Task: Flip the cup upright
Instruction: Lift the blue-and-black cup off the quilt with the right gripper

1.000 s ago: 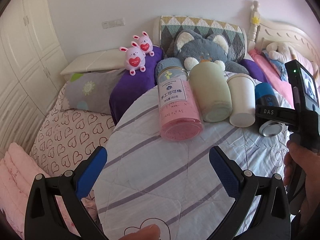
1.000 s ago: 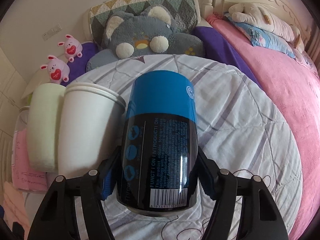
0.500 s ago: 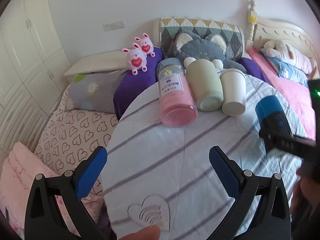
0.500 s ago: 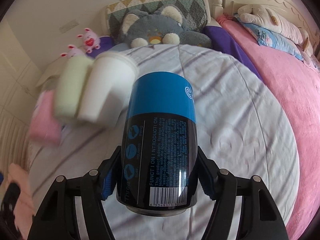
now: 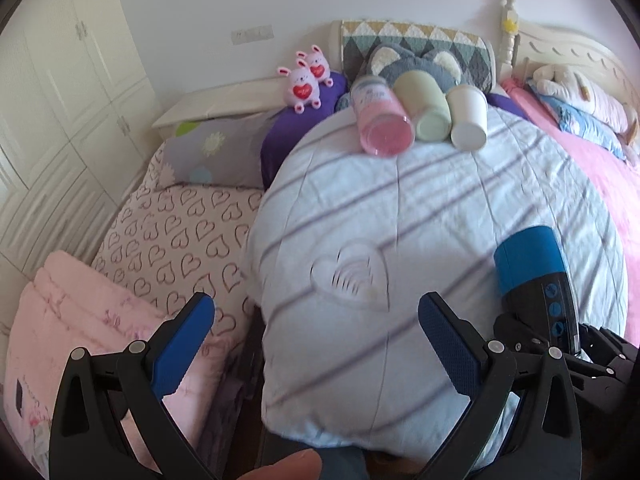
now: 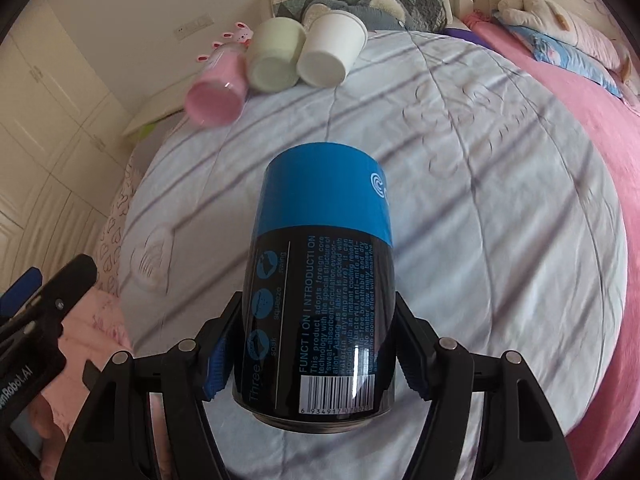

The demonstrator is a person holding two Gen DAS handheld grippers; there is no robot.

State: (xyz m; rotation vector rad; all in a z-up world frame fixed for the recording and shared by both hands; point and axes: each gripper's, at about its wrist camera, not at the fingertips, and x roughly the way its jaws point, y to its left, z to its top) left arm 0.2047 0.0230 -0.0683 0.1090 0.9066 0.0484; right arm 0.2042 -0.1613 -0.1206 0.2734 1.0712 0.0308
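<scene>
My right gripper (image 6: 316, 356) is shut on a blue-and-black can-shaped cup (image 6: 322, 280), held lying along the fingers above the striped quilt (image 6: 500, 200). The same cup (image 5: 536, 280) shows at the right of the left wrist view, in front of the right gripper's body. My left gripper (image 5: 316, 324) is open and empty over the quilt's near edge. A pink jar (image 5: 384, 120), a pale green cup (image 5: 428, 110) and a white cup (image 5: 468, 120) lie on their sides in a row at the quilt's far end.
A grey cat plush (image 5: 416, 64) and a patterned pillow (image 5: 416, 40) lie behind the row. Two pink bunny toys (image 5: 306, 80) sit on a purple cushion. A heart-print blanket (image 5: 172, 240) and pink bedding (image 5: 80, 320) lie left; a pink blanket (image 6: 592, 128) lies right.
The right gripper has carried the blue cup away from the row and toward the quilt's near end. The left gripper has drawn back too, so the row looks farther off.
</scene>
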